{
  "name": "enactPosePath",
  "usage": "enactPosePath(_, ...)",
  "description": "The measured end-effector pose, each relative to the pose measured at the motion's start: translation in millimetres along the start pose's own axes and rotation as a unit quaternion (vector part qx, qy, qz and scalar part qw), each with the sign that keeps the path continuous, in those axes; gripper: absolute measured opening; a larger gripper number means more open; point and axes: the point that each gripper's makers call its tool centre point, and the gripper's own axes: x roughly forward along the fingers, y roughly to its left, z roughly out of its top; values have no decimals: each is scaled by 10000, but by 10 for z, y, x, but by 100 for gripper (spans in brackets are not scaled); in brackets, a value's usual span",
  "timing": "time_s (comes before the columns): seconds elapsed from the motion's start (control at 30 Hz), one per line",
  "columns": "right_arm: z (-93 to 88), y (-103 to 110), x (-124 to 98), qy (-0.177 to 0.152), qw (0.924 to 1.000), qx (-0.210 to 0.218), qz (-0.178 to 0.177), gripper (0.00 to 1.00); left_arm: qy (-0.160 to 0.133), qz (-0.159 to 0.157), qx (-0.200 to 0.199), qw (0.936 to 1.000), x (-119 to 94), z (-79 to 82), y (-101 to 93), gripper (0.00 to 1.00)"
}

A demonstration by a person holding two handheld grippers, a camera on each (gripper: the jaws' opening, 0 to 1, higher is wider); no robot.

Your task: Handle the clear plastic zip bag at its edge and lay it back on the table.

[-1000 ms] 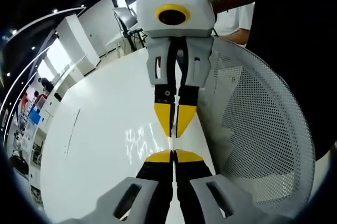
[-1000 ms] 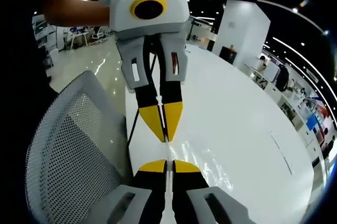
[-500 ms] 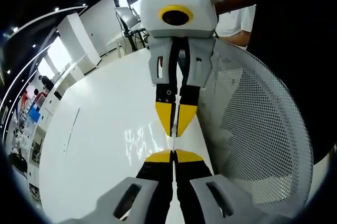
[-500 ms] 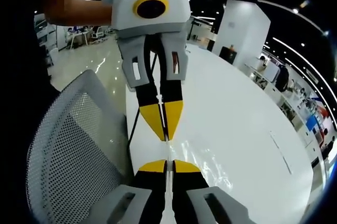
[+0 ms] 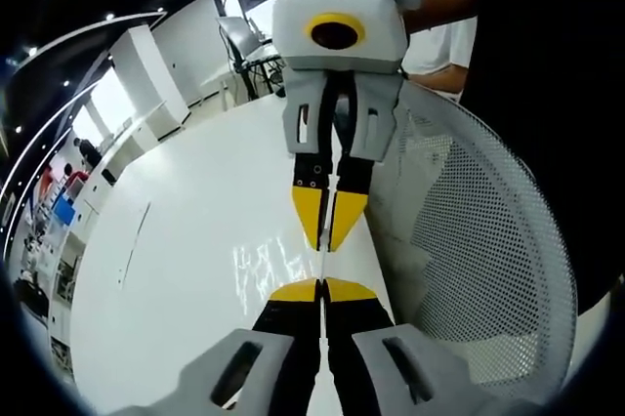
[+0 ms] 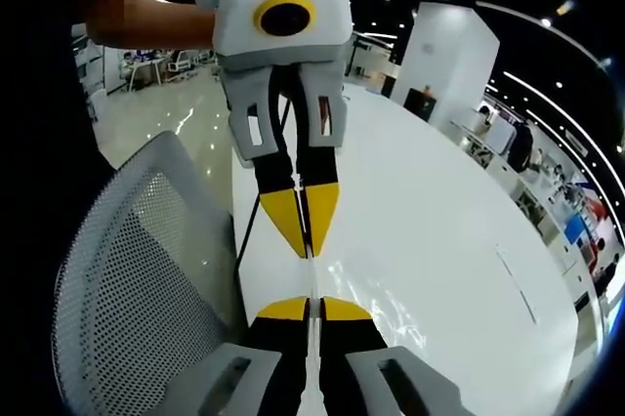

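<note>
Two handheld grippers meet tip to tip above a white table (image 5: 176, 240), each pinching one edge of a clear plastic zip bag (image 5: 262, 265). In the left gripper view, the left gripper (image 5: 321, 289) has its jaws closed on the bag's edge, the film spreading toward 9 o'clock over the tabletop; the right gripper (image 5: 329, 245) faces it at 12 o'clock, jaws likewise pressed together. In the right gripper view the bag glints toward 3 o'clock. A white mesh chair (image 6: 137, 279) stands beside the table.
</note>
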Motion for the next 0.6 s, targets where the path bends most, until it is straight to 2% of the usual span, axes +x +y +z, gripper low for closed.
enactPosePath(0.6,-23,-25,-69,18,10000,-6,-60,0,-84,133,-93,9998,-49,12,35,0)
